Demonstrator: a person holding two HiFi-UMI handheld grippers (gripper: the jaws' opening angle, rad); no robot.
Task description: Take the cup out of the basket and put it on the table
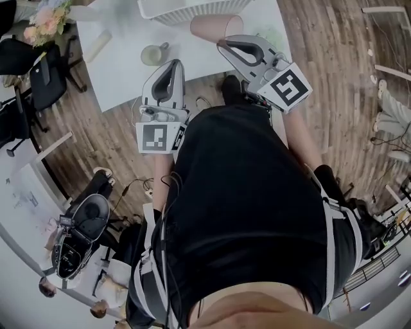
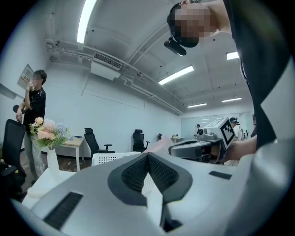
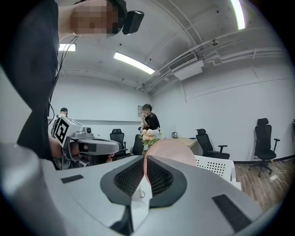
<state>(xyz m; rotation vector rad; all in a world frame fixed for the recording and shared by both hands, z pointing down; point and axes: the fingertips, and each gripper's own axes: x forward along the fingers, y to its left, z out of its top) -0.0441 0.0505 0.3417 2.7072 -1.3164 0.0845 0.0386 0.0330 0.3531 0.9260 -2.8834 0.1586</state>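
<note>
Cup (image 1: 212,27) hangs just near the white basket (image 1: 192,9), its wall pinched between the right gripper's (image 1: 223,44) narrow jaws, ready for setting on the table (image 1: 122,71); left gripper (image 1: 174,63) idles closed, empty.

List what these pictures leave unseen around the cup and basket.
- Basket: cut off by the head view's top edge; its inside is unseen.
- Pink cup: the right gripper hides its lower part in the right gripper view; its contents cannot be told.
</note>
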